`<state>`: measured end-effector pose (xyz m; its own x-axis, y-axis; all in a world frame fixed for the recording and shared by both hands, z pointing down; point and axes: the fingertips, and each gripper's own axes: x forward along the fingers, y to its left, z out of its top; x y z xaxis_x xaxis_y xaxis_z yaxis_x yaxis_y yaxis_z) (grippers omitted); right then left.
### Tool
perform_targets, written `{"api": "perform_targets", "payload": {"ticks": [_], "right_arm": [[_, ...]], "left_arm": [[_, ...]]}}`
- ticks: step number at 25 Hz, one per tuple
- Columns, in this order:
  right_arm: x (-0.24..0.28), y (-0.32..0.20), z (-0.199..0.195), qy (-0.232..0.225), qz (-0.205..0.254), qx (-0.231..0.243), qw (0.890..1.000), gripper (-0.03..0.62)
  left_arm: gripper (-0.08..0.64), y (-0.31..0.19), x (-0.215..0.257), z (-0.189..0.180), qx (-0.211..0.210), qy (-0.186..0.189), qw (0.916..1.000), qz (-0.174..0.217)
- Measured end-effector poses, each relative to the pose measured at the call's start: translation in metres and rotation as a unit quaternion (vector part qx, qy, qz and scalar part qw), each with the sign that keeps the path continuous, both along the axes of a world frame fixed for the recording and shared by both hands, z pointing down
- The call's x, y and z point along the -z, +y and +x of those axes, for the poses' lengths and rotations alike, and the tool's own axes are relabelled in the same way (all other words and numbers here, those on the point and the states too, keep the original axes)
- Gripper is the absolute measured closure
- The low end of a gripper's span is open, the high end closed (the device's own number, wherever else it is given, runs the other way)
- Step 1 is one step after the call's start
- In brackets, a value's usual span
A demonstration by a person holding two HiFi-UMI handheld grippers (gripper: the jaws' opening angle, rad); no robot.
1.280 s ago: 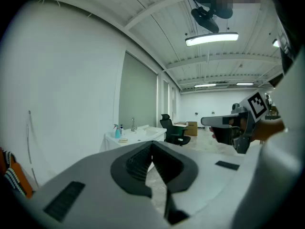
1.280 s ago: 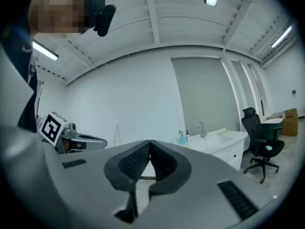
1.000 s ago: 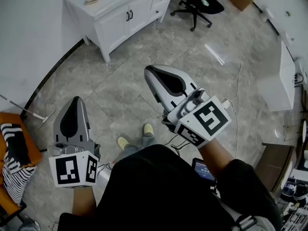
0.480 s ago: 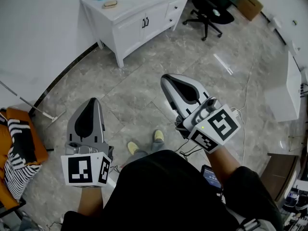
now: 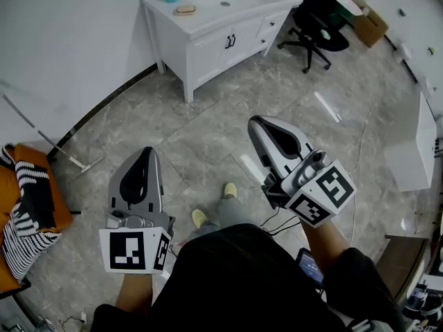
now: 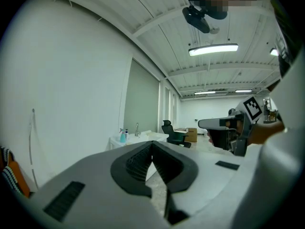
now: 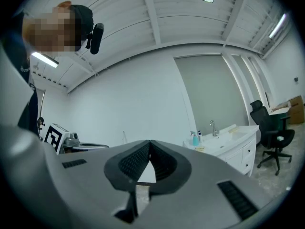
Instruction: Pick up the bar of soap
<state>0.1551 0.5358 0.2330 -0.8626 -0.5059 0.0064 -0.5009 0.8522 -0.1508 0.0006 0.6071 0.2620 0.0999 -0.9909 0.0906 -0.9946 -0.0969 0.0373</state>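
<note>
The bar of soap (image 5: 185, 10) is a small tan piece lying on top of a white vanity (image 5: 208, 50) at the far side of the room; in the right gripper view the soap (image 7: 199, 148) sits beside a teal bottle (image 7: 194, 139). My left gripper (image 5: 147, 151) is held level over the stone floor, its jaws shut and empty, and the left gripper view shows its tips (image 6: 152, 143) meeting. My right gripper (image 5: 255, 122) is also shut with nothing in it, its tips (image 7: 150, 141) closed together. Both are well short of the vanity.
A black office chair (image 5: 320, 25) and a cardboard box (image 5: 367, 18) stand right of the vanity. An orange seat with striped cloth (image 5: 28, 209) is at the left, and a long pole (image 5: 43, 138) leans there. A white cabinet (image 5: 414, 151) is at the right. The person's feet (image 5: 214, 205) are below.
The vanity with the soap has come lower and further right in the head view, looking nearer. Both grippers have moved forward with the person, staying shut.
</note>
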Motion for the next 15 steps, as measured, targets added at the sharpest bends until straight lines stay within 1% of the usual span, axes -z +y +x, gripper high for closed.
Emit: {"api": "perform_targets", "payload": {"ticks": [7,10,15], "right_arm": [[-0.004,-0.018,-0.019,0.005,-0.001,0.015,1.000,0.584],[-0.006,-0.037,-0.025,0.008,0.004,0.017,1.000,0.584],[-0.010,-0.077,-0.040,0.020,0.019,0.039,0.999,0.584]], "left_arm": [[0.554,-0.016,0.005,-0.016,0.006,-0.004,1.0000,0.007],[0.554,-0.034,0.004,-0.021,0.007,-0.009,0.9999,0.005],[0.554,-0.080,0.004,-0.026,0.004,-0.011,0.9999,0.000]]}}
